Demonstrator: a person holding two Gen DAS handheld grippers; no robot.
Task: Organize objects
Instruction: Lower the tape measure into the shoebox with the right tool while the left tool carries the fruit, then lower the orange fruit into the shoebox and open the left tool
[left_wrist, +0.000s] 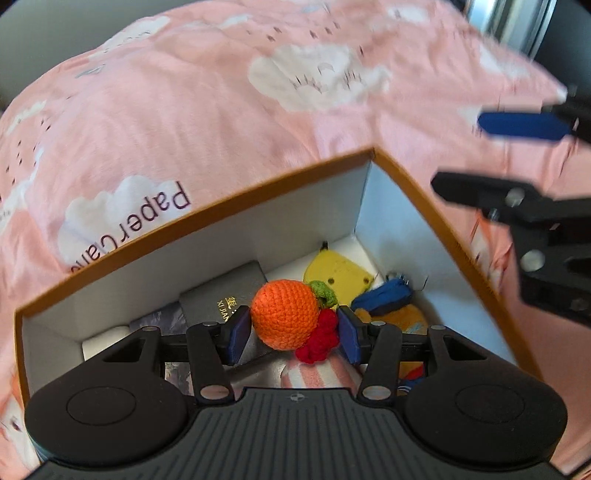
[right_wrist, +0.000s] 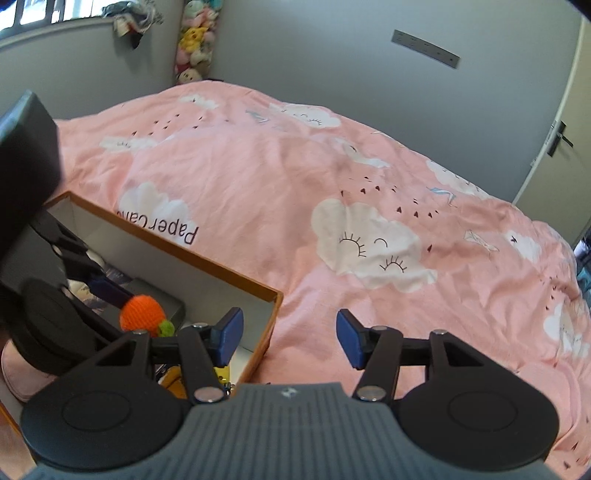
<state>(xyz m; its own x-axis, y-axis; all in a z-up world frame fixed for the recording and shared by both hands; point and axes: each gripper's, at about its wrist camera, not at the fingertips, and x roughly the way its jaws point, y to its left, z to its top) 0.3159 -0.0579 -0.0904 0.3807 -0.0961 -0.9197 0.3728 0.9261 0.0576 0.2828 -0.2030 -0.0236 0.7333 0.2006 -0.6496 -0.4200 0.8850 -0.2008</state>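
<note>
Left gripper (left_wrist: 293, 330) over the open box (left_wrist: 229, 192), pointing steeply down into it, both blue pads pressed on a crocheted orange toy (left_wrist: 285, 313) with a green leaf and a red berry cluster at its right side. Toy hangs above the box contents, near the middle: dark booklet (left_wrist: 221, 295) to the left, yellow flat piece (left_wrist: 338, 275) at the far corner, blue item (left_wrist: 384, 297) to the right, pink striped cloth (left_wrist: 317, 374) nearest. Box has an orange rim and white walls, and sits on the pink cloud-print duvet (right_wrist: 332, 166). Right gripper (right_wrist: 290, 338) hovers just beyond the box's right corner over bare duvet, jaws apart, nothing between them.
</note>
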